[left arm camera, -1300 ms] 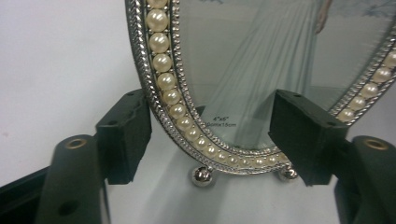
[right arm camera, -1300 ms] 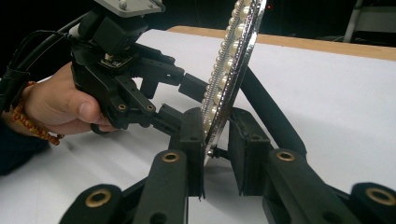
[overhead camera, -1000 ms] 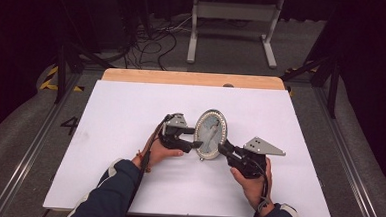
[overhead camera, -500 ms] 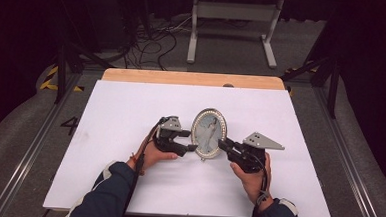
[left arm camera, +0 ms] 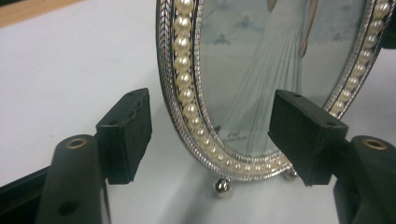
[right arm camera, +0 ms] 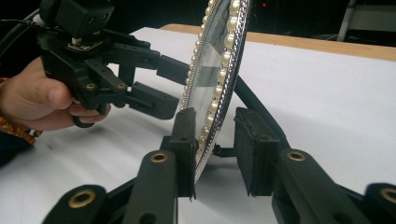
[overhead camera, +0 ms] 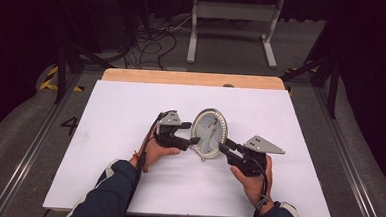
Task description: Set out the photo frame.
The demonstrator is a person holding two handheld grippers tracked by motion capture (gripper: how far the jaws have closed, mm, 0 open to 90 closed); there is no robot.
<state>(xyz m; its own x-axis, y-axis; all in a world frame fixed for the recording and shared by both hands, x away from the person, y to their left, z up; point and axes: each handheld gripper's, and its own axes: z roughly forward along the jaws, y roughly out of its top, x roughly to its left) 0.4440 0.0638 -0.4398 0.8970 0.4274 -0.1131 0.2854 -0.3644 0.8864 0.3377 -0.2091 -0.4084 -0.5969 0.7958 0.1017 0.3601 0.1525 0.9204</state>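
An oval picture frame (overhead camera: 210, 132) with a pearl-studded silver rim stands upright on small ball feet in the middle of the white table. My left gripper (overhead camera: 192, 137) reaches it from the left. In the left gripper view the frame (left arm camera: 261, 70) sits between the wide-apart jaws of the left gripper (left arm camera: 212, 135), with neither pad pressing on it. My right gripper (overhead camera: 225, 145) comes in from the right. Its jaws have just been opening: the right gripper (right arm camera: 217, 144) straddles the frame's lower rim (right arm camera: 219, 56), with a gap at the rear pad. The left gripper (right arm camera: 173, 86) shows opposite.
The white table top (overhead camera: 131, 110) has bare room on all sides of the frame. A wooden strip (overhead camera: 192, 78) runs along its far edge. Beyond it stand a metal stand (overhead camera: 233, 25) and loose cables (overhead camera: 154, 41) on the dark floor.
The frame stands a little straighter than a second ago. Both hands have kept their places beside it.
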